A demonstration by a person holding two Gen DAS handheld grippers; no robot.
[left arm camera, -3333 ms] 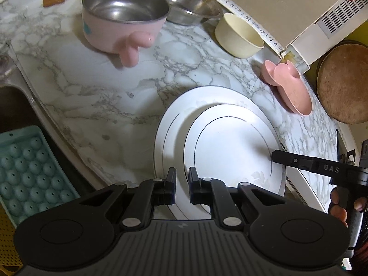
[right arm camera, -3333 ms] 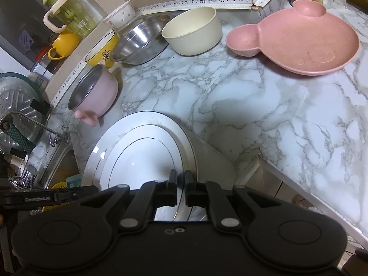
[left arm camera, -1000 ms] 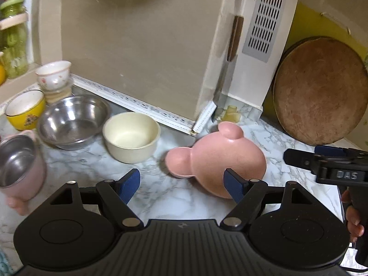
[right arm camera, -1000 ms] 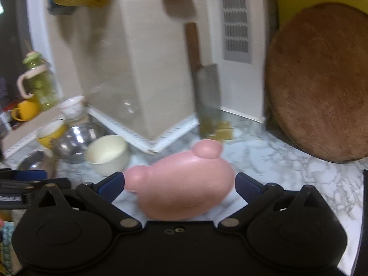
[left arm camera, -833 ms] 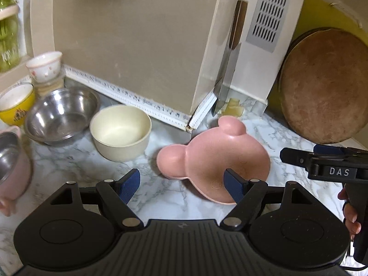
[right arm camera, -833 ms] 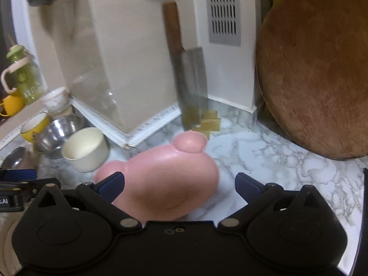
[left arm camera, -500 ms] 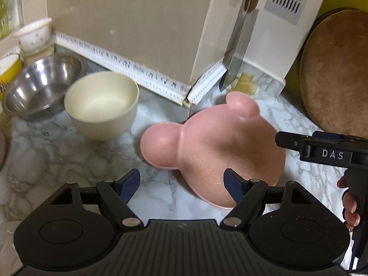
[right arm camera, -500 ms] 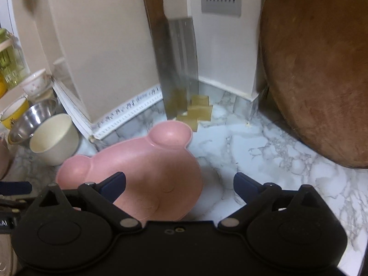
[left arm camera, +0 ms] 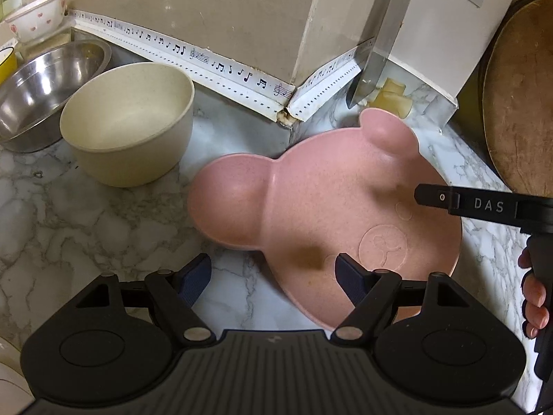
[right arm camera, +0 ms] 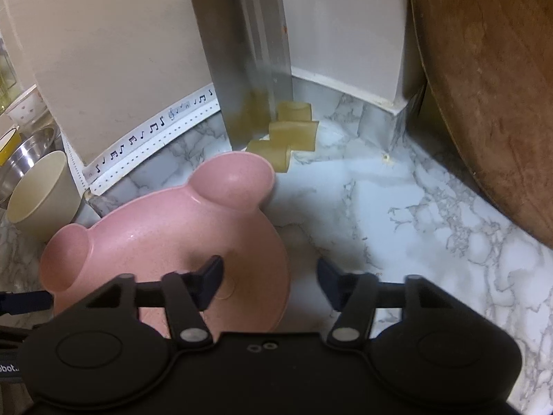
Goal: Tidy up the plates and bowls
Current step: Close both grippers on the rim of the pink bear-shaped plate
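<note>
Left wrist view: the left gripper point(left arm camera: 273, 269) hangs low over a marble counter point(left arm camera: 69, 214). Its jaws are spread and closing slightly; the near rim of a pink bear-shaped plate point(left arm camera: 328, 207) lies between them, not yet pinched. A second ago this view looked across the counter from higher up; now the plate fills the middle, so the gripper has come down close to it. A cream bowl point(left arm camera: 128, 121) stands just left of the plate, and a steel bowl point(left arm camera: 45, 83) beyond that. The right gripper point(left arm camera: 420, 194) reaches in over the plate's right side, with fingers of the hand point(left arm camera: 534, 297) on its handle.

Right wrist view: the right gripper point(right arm camera: 269, 276) is also low. Its jaws, wide apart a second ago, are closing fast. The plate's point(right arm camera: 166, 228) right edge sits between them, the left finger over the plate and the right finger over bare counter point(right arm camera: 414, 224); no pinch yet. A cleaver point(right arm camera: 252, 62) and a round wooden board point(right arm camera: 490, 86) lean behind.

Both grippers look set to lift the plate from opposite edges, probably to stack it with the other plates.
</note>
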